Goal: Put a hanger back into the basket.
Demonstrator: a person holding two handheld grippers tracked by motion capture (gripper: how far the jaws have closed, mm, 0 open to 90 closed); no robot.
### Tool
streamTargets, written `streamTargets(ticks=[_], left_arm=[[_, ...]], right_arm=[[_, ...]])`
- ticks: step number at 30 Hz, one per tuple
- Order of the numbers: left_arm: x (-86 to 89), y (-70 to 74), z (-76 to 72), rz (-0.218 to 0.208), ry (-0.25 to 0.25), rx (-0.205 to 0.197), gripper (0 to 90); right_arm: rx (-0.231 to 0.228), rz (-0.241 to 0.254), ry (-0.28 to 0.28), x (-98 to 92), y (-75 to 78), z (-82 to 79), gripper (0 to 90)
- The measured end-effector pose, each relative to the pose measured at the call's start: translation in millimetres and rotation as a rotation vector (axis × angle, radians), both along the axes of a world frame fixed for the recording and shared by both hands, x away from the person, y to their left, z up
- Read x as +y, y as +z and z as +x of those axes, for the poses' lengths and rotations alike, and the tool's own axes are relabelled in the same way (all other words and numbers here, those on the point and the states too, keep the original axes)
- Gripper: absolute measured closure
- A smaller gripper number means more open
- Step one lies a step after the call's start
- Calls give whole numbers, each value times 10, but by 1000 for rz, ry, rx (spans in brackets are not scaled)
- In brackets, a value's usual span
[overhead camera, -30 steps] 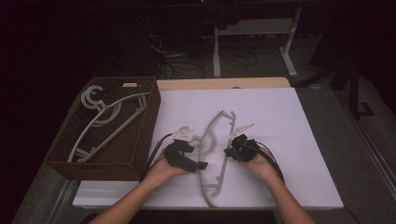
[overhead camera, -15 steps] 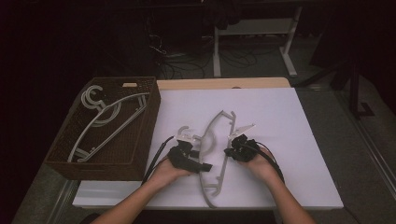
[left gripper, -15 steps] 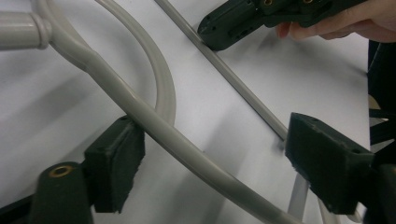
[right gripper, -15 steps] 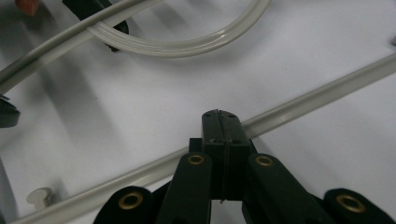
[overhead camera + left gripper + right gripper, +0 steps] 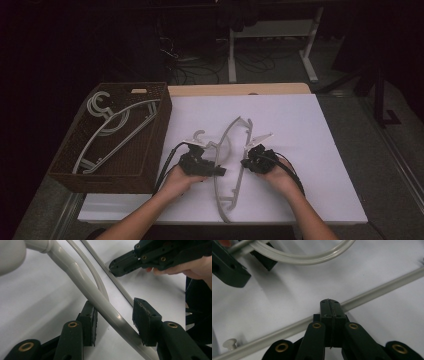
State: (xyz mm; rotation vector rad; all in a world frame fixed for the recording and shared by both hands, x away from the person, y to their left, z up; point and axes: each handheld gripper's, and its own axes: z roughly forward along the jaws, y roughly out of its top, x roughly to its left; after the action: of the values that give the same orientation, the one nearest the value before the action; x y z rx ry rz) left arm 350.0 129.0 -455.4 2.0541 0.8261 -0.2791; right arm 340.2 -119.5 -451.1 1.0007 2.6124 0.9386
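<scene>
A grey plastic hanger lies on the white table between my hands. My left gripper is at its curved arm. That arm runs between the two pads, which have just been closing; a gap still shows on the right side, so the gripper is open. My right gripper is shut, and its joined tips rest on the hanger's thin straight bar. In the left gripper view the right gripper touches that bar.
A brown wicker basket at the left holds more grey hangers. Another hanger's hook lies on the table behind my left hand. A small white peg sticks out near the bar. Black cables trail from the grippers.
The left gripper's jaws have drawn closer around the hanger's curved arm. Both hands and the hanger stay where they were.
</scene>
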Motion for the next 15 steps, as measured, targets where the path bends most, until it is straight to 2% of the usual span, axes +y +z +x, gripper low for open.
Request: streamTargets(ticks=[5, 10, 15], left_arm=[[26, 35, 45, -27, 24, 22, 601], [54, 112, 94, -46, 58, 8, 657], [96, 177, 134, -40, 86, -11, 737]], right_arm=[[5, 6, 1, -8, -8, 4, 892], [10, 27, 19, 12, -10, 2, 891], [3, 67, 27, 8, 44, -21, 859]])
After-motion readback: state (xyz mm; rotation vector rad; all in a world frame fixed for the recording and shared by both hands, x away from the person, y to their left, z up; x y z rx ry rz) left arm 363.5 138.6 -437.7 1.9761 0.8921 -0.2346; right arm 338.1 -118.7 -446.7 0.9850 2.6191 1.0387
